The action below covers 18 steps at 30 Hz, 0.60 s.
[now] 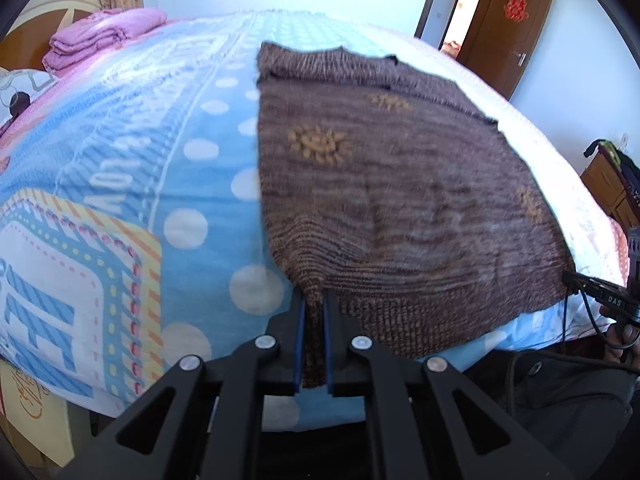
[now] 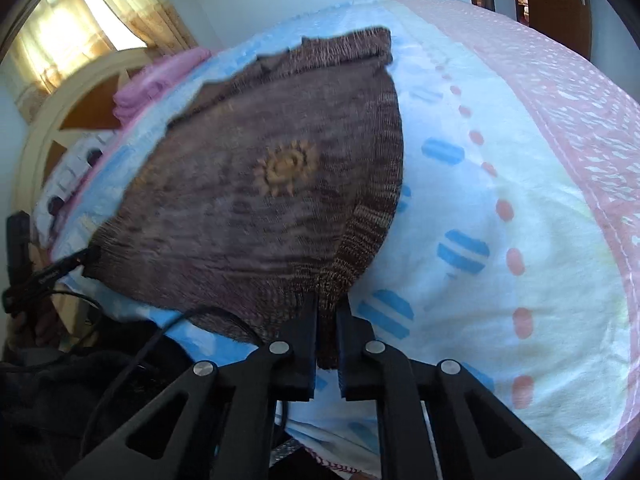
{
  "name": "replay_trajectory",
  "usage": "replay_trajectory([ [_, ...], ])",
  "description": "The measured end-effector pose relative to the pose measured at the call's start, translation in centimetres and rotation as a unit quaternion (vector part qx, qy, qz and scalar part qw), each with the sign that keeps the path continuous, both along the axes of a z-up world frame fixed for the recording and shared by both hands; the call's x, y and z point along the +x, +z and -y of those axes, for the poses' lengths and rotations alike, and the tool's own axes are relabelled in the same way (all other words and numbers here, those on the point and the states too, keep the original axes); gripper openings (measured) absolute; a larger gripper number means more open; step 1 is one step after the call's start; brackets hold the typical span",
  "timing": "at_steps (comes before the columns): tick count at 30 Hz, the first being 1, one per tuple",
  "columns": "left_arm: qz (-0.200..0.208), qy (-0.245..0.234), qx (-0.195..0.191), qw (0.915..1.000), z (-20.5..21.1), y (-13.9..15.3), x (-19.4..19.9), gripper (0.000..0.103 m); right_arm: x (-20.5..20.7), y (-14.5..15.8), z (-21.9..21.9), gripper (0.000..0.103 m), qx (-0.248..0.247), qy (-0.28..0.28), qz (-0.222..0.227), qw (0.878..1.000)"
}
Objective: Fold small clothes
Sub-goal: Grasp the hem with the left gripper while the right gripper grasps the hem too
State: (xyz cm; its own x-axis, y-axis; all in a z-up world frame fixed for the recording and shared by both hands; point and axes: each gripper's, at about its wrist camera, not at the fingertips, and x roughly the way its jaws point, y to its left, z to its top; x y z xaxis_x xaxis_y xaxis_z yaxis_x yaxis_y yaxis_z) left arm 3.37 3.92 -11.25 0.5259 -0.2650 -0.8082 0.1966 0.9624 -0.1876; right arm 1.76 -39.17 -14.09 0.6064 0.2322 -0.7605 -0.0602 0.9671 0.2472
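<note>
Left hand-held gripper: jaws nearly closed, pinching a bunched near corner of the brown knitted sweater; a strip of knit hangs down between the blue-lined pads. The tool is held low at the near edge of the bed, pointing forward across the mattress.

Right hand-held gripper: jaws likewise almost closed, clamped on the other near corner of the sweater, at its ribbed hem, with cloth visible between the pads. It is also held low at the bed's near edge, aimed forward. In the left wrist view its dark body shows at the sweater's right corner, trailing a black cable.

Sweater: lies spread and mostly flat on the patterned blue blanket, its hem edge nearest and stretched between the two grippers, its long axis running away from them toward the far side of the bed. Tan flower motifs face up. The far end appears folded or rumpled; blur hides the detail.

Beyond: a folded pink stack at the headboard, a curtained window and a brown door.
</note>
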Motion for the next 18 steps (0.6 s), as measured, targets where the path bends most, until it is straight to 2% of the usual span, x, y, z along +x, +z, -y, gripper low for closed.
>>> replay_trajectory([
  [2, 0.021, 0.004, -0.012, 0.9997, -0.8, 1.6, -0.2, 0.008, -1.1, 2.2, 0.9, 0.007, 0.037, 0.007, 0.041, 0.998],
  [5, 0.046, 0.006, -0.027, 0.9986, -1.7, 3.6, -0.6, 0.008, -2.6, 4.3, 1.5, 0.007, 0.047, 0.012, 0.075, 0.996],
  [7, 0.047, 0.006, -0.025, 0.9986, -1.8, 3.7, -0.8, 0.008, -2.7, 3.6, 1.5, 0.006, 0.043, 0.010, 0.063, 0.997],
  [11, 0.008, -0.013, -0.026, 0.9995, -0.9, 1.9, -1.0, 0.008, -2.6, 1.1, 1.1, 0.006, 0.034, 0.011, 0.023, 0.999],
  [15, -0.007, -0.012, -0.023, 0.9997, -0.7, 1.2, -0.8, 0.007, -2.3, 1.6, 1.9, 0.006, 0.056, 0.005, 0.032, 0.998],
  [18, 0.009, -0.002, -0.031, 0.9995, -1.3, 2.2, -0.5, 0.007, -2.5, 2.4, 2.5, 0.006, 0.077, 0.005, 0.046, 0.996],
])
